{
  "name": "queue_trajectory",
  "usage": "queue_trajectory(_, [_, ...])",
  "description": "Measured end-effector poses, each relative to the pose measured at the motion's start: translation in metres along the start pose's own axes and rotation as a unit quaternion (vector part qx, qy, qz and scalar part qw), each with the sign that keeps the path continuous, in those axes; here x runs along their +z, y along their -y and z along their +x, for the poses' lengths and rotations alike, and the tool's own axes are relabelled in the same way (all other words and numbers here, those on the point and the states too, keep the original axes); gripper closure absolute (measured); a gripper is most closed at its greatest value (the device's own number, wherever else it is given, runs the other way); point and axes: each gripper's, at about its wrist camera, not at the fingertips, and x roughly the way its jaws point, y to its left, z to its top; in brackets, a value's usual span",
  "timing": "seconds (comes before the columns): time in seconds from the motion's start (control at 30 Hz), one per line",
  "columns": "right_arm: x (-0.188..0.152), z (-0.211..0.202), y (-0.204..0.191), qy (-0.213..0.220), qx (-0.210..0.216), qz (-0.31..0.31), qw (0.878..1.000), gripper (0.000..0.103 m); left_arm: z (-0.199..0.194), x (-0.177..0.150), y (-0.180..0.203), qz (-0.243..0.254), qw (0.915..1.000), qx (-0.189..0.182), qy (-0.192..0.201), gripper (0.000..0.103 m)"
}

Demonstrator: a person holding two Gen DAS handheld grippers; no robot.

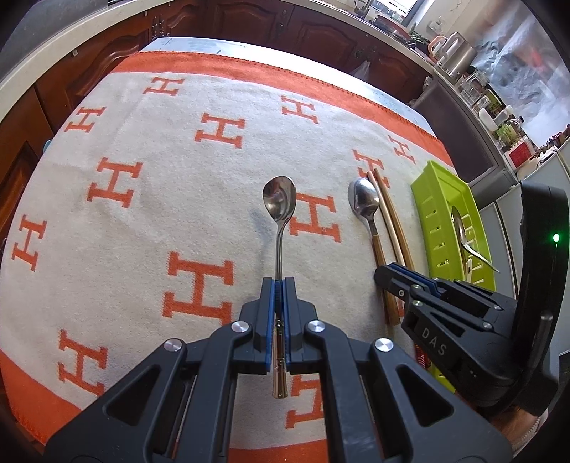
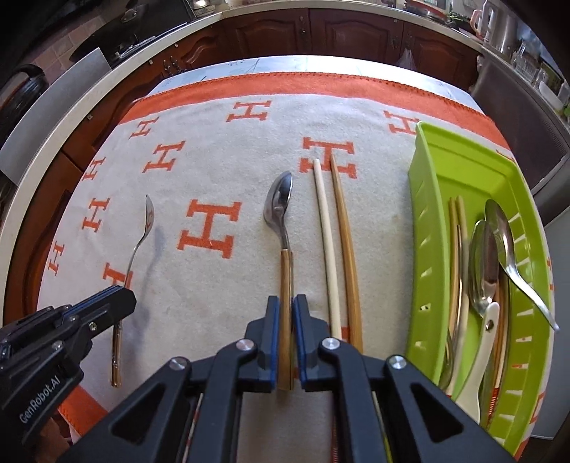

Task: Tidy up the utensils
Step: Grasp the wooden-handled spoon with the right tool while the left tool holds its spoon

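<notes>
My left gripper (image 1: 278, 285) is shut on the stem of a steel spoon (image 1: 279, 203) with a bronze handle end, held just above the cloth, bowl pointing away. In the right wrist view that left gripper (image 2: 121, 295) and steel spoon (image 2: 140, 235) are at the left. My right gripper (image 2: 285, 302) is shut on the handle of a wooden-handled spoon (image 2: 279, 204) that lies on the cloth. The left wrist view has that right gripper (image 1: 386, 276) over the wooden-handled spoon (image 1: 363, 201).
A white chopstick (image 2: 329, 249) and a brown chopstick (image 2: 345, 242) lie just right of the wooden-handled spoon. Beyond them a green slotted tray (image 2: 424, 213) holds spoons and chopsticks. The orange-lettered cloth (image 2: 213, 171) covers the table; dark cabinets (image 2: 320, 32) stand behind.
</notes>
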Motion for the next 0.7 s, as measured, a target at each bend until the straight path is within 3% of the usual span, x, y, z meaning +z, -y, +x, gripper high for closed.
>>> queue_trajectory(0.4, [-0.014,-0.033,0.018,0.050,0.048,0.033,0.997,0.096,-0.017,-0.005,0.019,0.018,0.9998,0.004,0.012,0.101])
queue_trajectory(0.7, [-0.031,-0.031,0.007,0.021,0.063,-0.010,0.998,0.096,-0.024,-0.013,0.037,0.029,0.9995,0.006,0.010,0.101])
